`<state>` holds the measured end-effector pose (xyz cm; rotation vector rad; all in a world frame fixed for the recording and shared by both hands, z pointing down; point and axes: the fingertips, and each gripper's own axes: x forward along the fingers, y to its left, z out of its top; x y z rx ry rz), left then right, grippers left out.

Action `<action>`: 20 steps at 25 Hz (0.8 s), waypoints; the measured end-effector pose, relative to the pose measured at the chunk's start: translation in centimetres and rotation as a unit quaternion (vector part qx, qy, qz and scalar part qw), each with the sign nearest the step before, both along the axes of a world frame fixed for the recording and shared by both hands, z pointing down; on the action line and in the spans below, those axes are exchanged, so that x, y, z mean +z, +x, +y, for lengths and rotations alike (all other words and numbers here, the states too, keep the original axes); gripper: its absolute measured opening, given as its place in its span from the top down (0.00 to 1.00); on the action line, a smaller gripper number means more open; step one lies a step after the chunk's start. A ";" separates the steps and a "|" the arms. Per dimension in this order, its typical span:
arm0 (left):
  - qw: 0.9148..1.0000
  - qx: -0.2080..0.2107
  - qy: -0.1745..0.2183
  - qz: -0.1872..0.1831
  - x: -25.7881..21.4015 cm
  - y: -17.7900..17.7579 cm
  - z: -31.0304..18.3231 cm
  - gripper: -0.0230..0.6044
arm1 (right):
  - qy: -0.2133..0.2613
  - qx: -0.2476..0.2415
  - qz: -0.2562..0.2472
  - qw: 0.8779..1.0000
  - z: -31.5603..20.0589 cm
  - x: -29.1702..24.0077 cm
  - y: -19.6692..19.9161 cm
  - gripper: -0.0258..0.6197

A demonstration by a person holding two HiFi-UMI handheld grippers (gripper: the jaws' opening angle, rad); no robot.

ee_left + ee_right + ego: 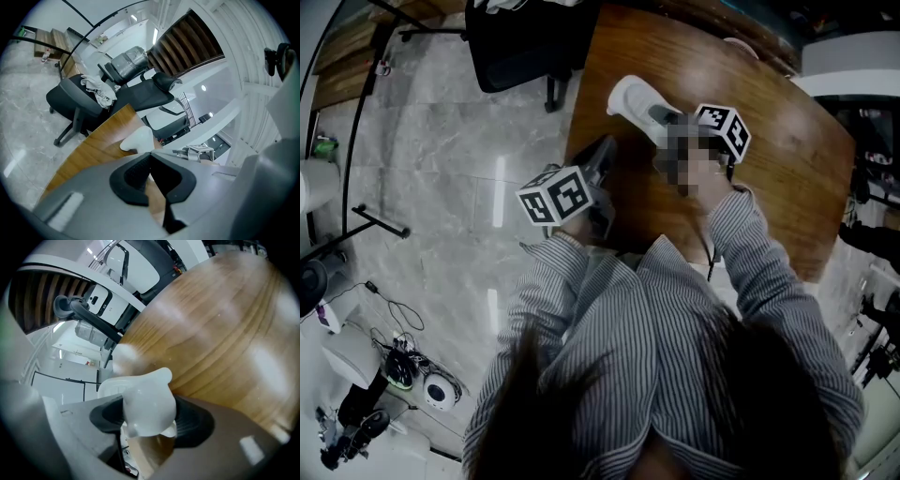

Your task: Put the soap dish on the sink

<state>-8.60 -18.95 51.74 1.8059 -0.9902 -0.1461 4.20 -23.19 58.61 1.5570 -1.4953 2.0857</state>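
The white glossy plastic soap dish [149,405] is clamped between the two black pads of the right gripper [150,419]. The pads press on its rounded body from both sides. In the head view the soap dish [630,97] is at the far left edge of the brown wooden round tabletop [773,164], and the right gripper [654,114] reaches it from the near side. In the left gripper view the soap dish [138,139] appears low over the wood close to that edge. It cannot be determined whether it rests on the surface or is just clear of it.

The left gripper [150,174] has its jaws pressed together with nothing between the pads. In the head view the left gripper [602,156] is over the left edge of the tabletop, near the soap dish and apart from it, with its marker cube [554,195] toward the person.

The person's arms are in grey striped shirt sleeves [750,253].

A black office chair [523,39] stands on the grey marble floor [441,169] just beyond the far left edge of the tabletop. White cloth [99,90] lies on its seat.
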 end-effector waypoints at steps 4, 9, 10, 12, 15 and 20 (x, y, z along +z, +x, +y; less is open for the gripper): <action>1.000 0.000 0.003 -0.001 -0.1 0.0 0.0 0.96 | 0.008 -0.032 0.012 0.999 0.3 0.1 0.5 0.52; 1.000 0.000 0.005 0.001 -0.4 0.1 -0.1 0.97 | 0.033 -0.057 0.038 0.997 0.3 -0.3 1.3 0.50; 1.000 0.001 0.006 0.000 -0.4 0.1 -0.1 0.96 | 0.041 -0.061 0.045 0.996 0.4 -0.5 1.5 0.50; 1.000 0.002 0.009 -0.003 -0.7 0.1 0.0 0.96 | 0.066 -0.076 0.066 0.993 0.6 -1.5 1.8 0.50; 1.000 0.010 0.014 -0.009 -1.2 0.6 0.4 0.96 | 0.125 -0.102 0.086 0.983 1.1 -3.9 1.7 0.50; 0.999 0.032 0.030 -0.014 -3.2 2.2 1.4 0.96 | 0.267 -0.117 0.049 0.955 2.3 -10.0 0.9 0.54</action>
